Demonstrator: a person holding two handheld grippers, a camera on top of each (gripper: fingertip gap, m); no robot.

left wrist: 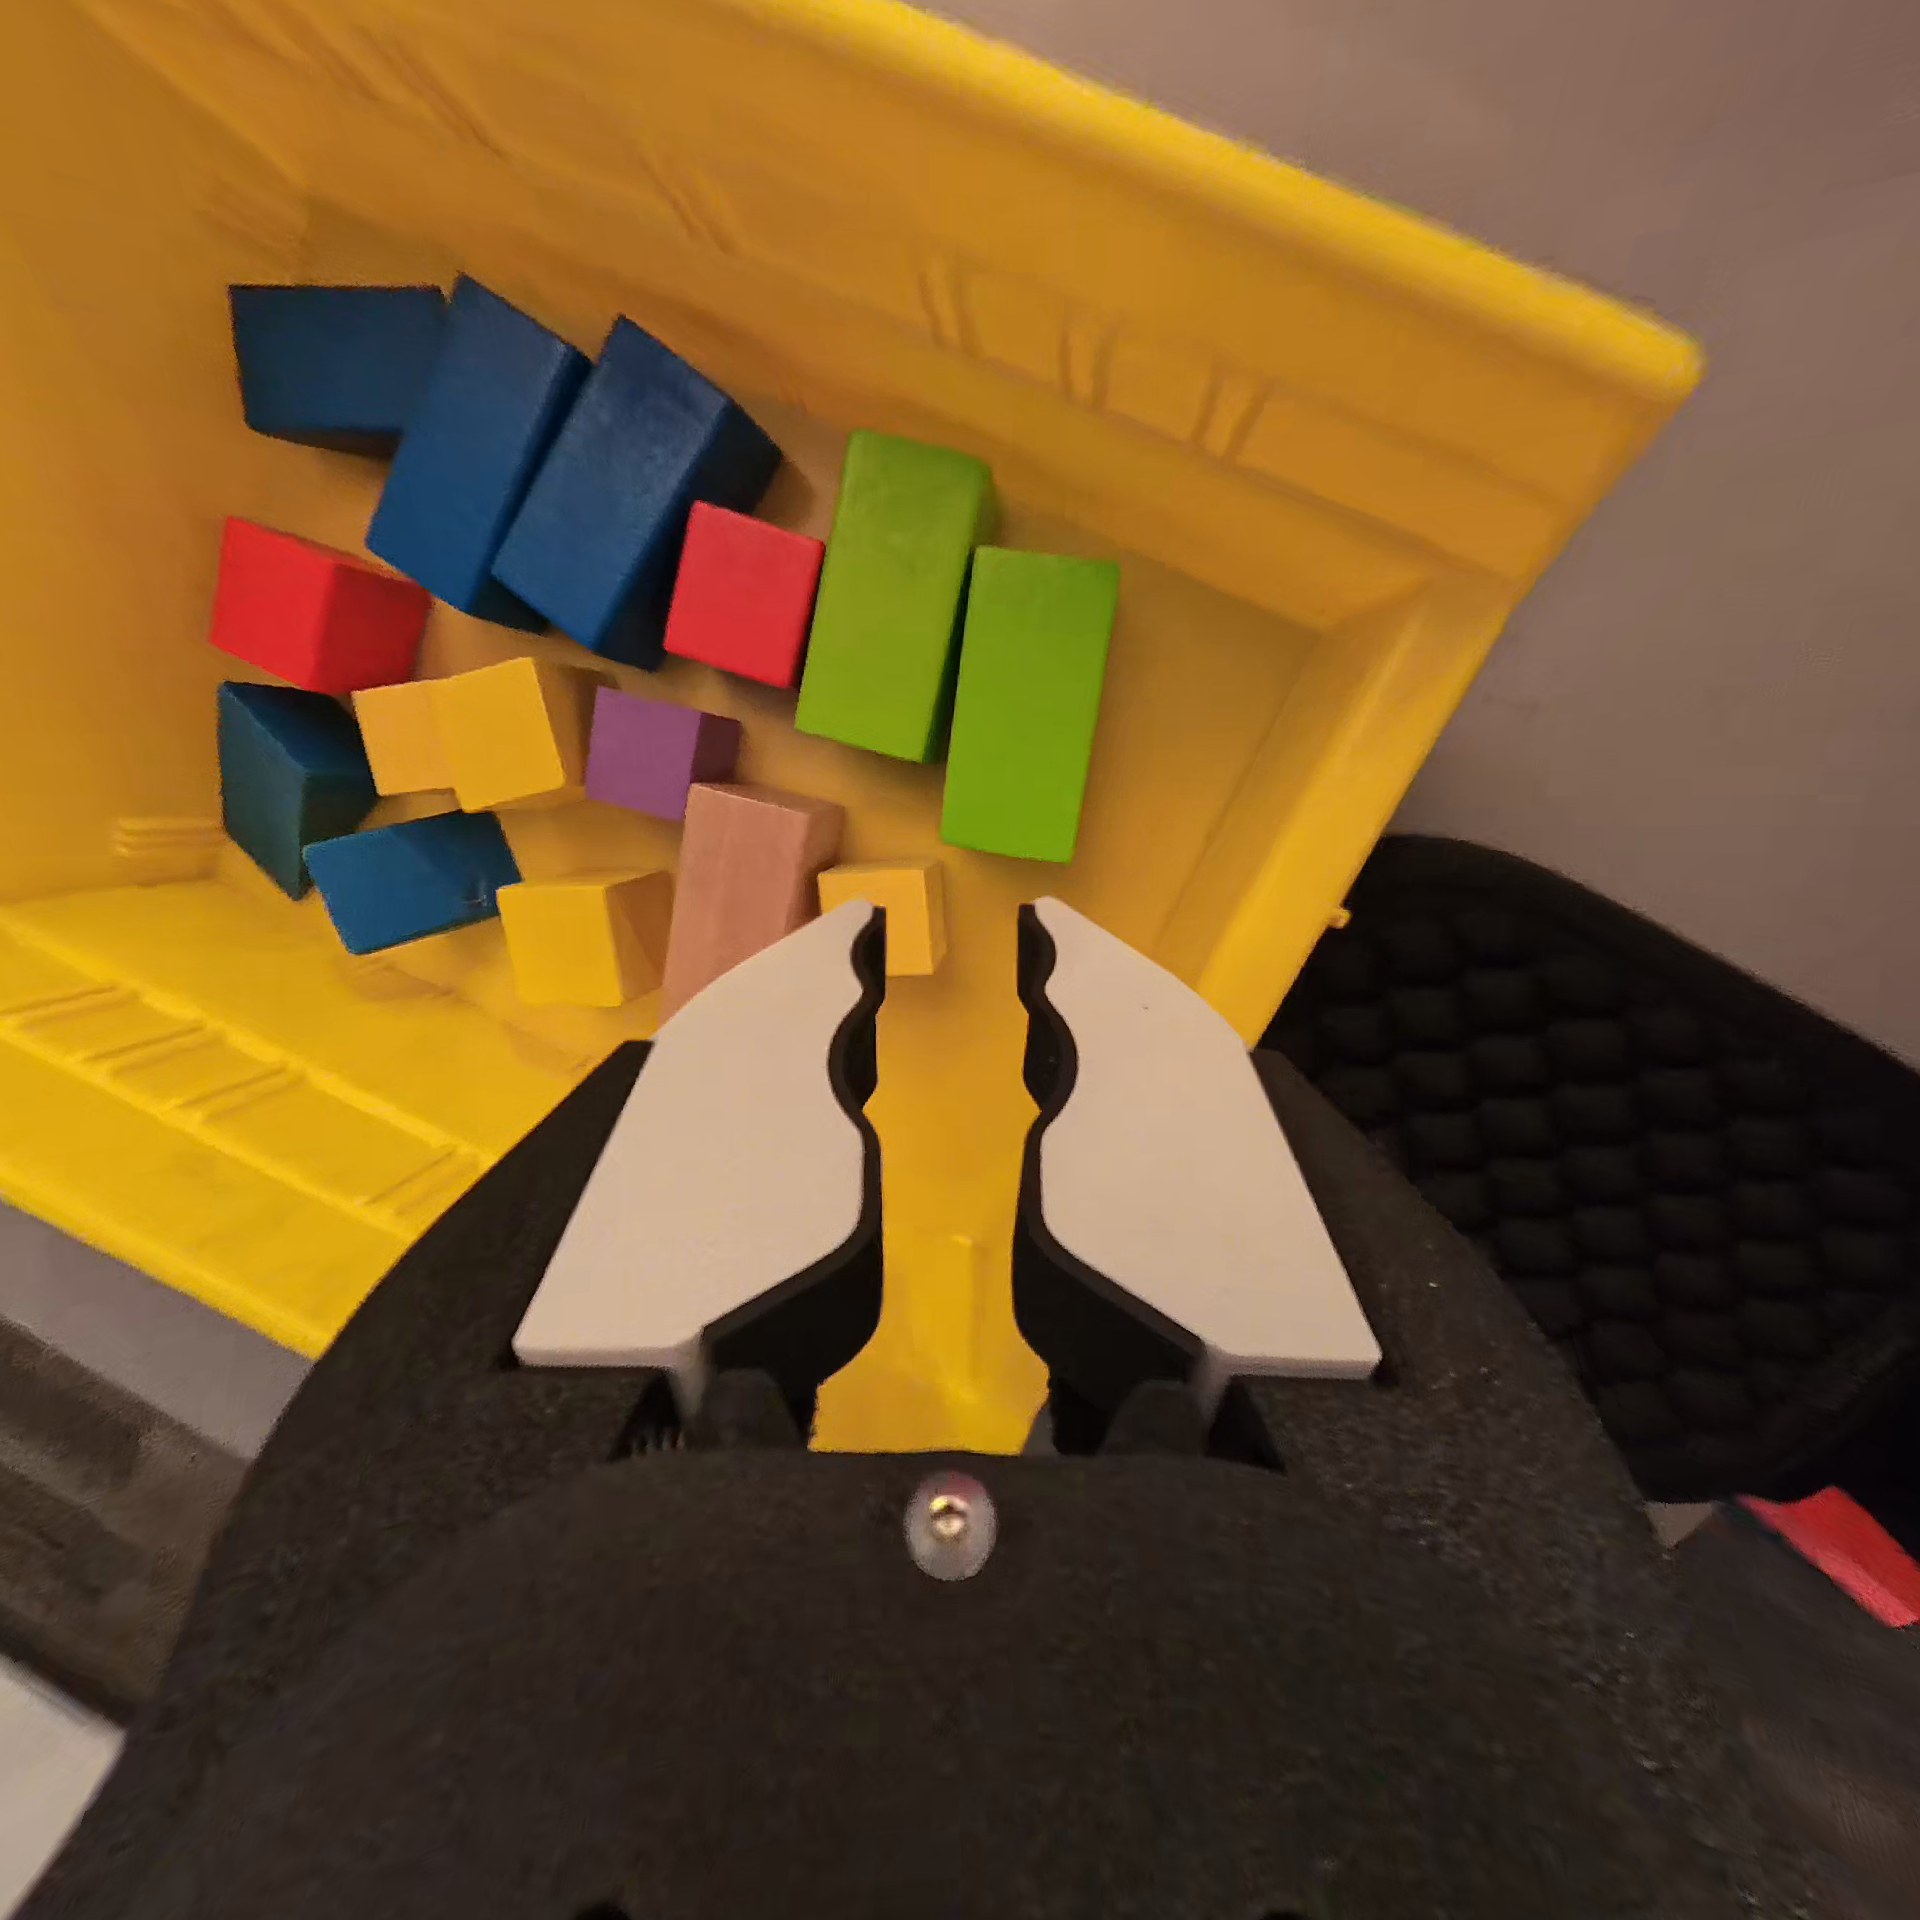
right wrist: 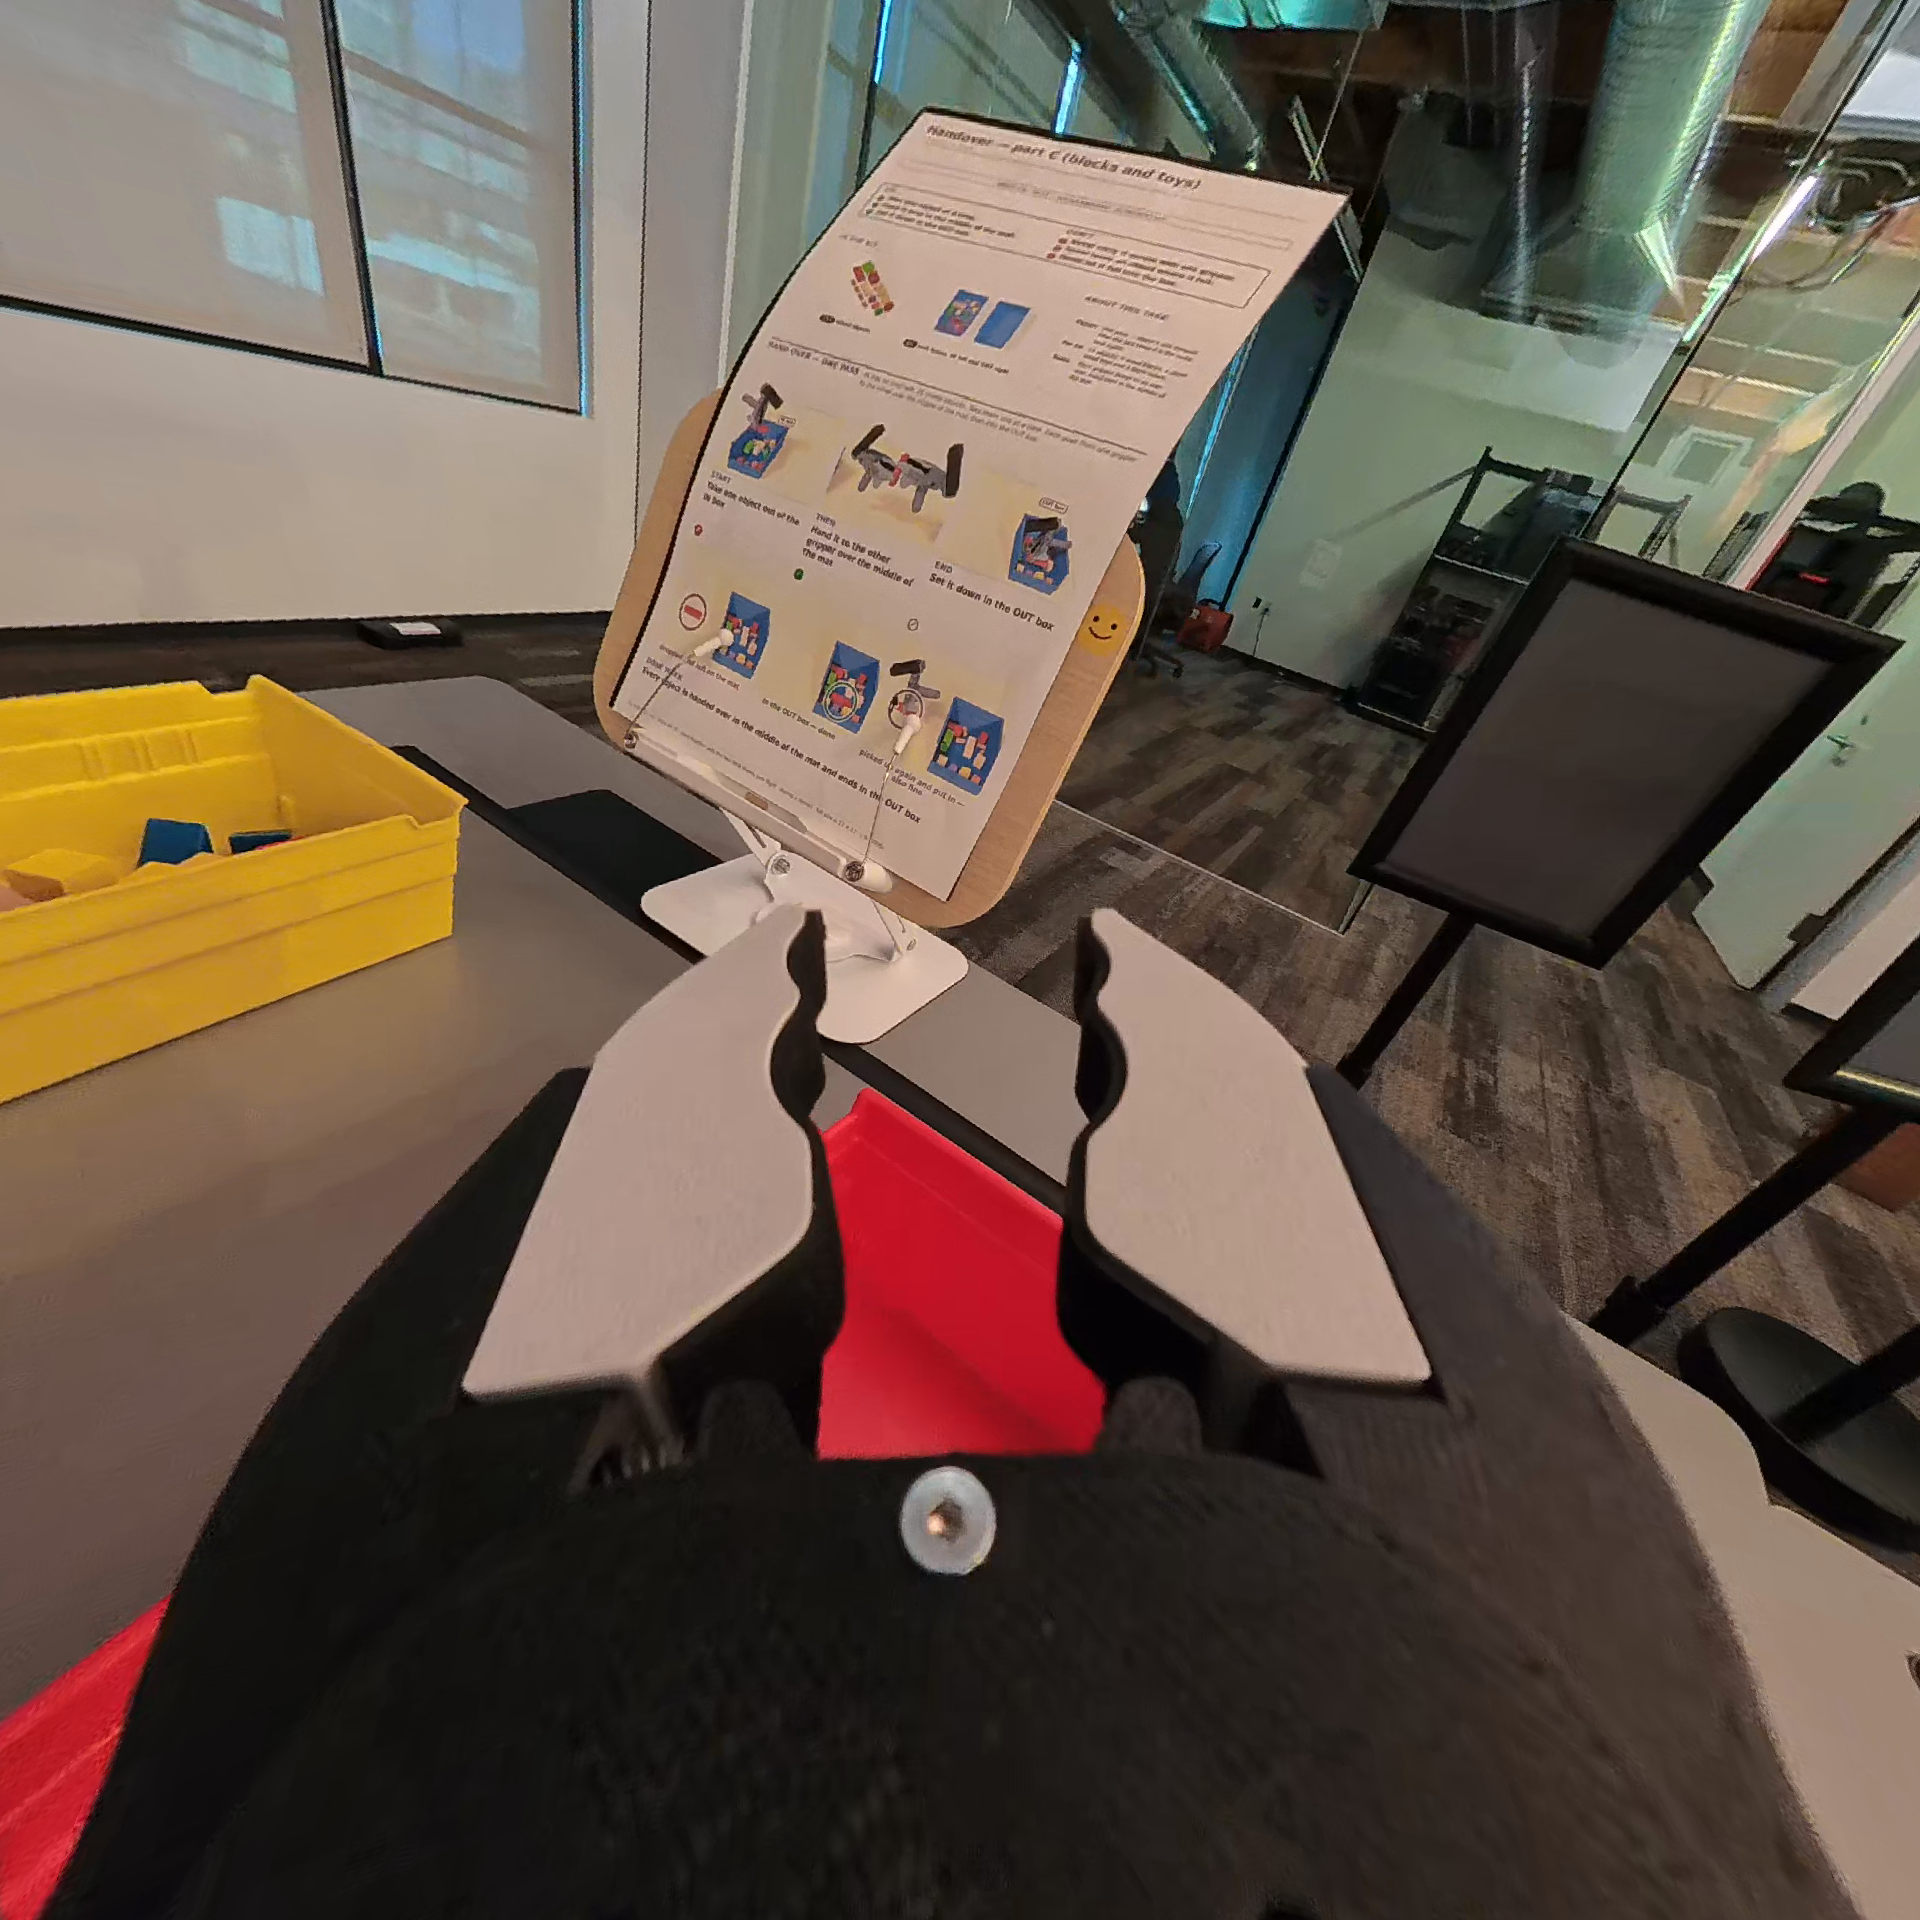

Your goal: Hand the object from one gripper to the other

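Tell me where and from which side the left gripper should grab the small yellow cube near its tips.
Grip the yellow cube across its two flat side faces, coming straight down from above into the bin. The left gripper is open just over it. Its right side looks bare, but the tan block sits close on its left, so one finger probably has to slip into that narrow gap.
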